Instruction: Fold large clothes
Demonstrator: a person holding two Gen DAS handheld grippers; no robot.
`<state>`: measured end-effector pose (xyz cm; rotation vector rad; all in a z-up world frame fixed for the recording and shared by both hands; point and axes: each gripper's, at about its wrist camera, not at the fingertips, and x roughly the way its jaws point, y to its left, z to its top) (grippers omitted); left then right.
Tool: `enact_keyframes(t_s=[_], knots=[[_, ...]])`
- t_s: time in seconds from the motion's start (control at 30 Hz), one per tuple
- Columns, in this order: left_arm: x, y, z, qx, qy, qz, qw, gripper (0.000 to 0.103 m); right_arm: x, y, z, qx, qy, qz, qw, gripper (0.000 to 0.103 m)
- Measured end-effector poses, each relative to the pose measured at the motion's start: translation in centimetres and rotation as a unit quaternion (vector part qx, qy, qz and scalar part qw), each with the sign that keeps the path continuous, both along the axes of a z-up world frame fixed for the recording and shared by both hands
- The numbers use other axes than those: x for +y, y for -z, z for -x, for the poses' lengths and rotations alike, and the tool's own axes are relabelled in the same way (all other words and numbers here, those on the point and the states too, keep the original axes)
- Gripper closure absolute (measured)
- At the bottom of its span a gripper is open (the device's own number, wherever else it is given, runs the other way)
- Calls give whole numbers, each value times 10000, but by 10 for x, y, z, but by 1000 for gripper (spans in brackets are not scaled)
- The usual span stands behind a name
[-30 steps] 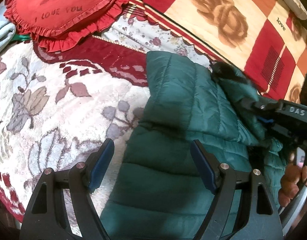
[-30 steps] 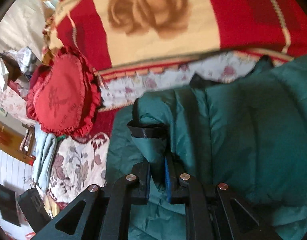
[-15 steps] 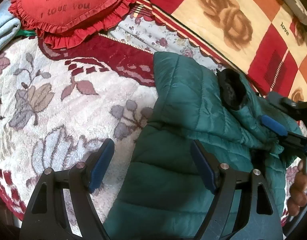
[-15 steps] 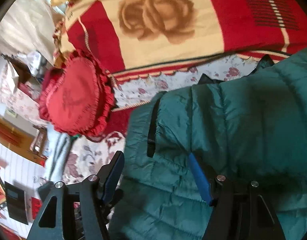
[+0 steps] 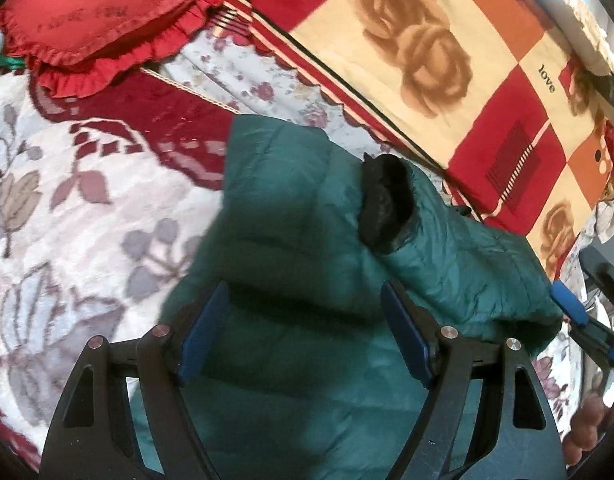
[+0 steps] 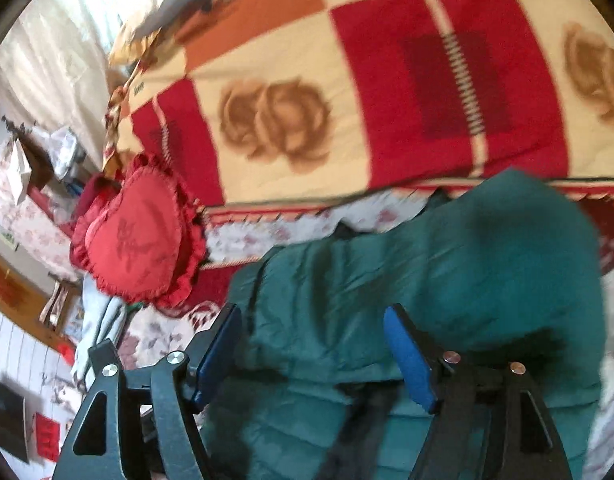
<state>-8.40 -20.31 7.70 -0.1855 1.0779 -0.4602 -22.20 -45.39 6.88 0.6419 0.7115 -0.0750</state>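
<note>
Both my tools empty, fingers apart; left tool (image 5: 303, 332) and right tool (image 6: 313, 354) hover over the green jacket (image 5: 307, 248) on the bed (image 5: 67, 208); its folded sleeve runs far-left to near-right, nearer my left tool.

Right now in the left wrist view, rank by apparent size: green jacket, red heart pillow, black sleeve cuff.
1. green jacket, though nearness to the camera inflates it.
2. red heart pillow, cut off by the frame edge.
3. black sleeve cuff, smallest.

Left hand-held gripper (image 5: 305, 330) and right hand-held gripper (image 6: 313, 354) gape wide (both empty).
</note>
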Motion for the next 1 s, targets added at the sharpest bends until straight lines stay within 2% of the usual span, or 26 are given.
enact_keyframes(t_s=[0.1,0.23,0.5,0.57,0.6,0.67,0.83,1.0], knots=[[-21,1,-15,89,-53,15,9999,24,-31,-2,15,-5,416,28,9991,30],[-40,2,-26,134,-175,106,9997,24,-62,8,35,-37,712,-170,9973,30],[-66,10,-30,169,-138,-188,9996,24,-85,22,57,-41,798,-354,9962,29],[-61,8,-31,213,-132,-44,9997,24,-86,21,59,-84,777,-377,9962,29],[-53,6,-31,232,-229,175,9993,24,-86,21,61,-111,755,-390,9963,29],[-45,5,-34,314,-377,378,9981,24,-87,22,60,-120,736,-386,9965,29],[-48,15,-41,600,-367,473,9964,24,-91,26,57,-156,798,-589,9949,29],[-63,18,-38,648,-296,538,9960,24,-96,22,59,-119,854,-476,9951,29]])
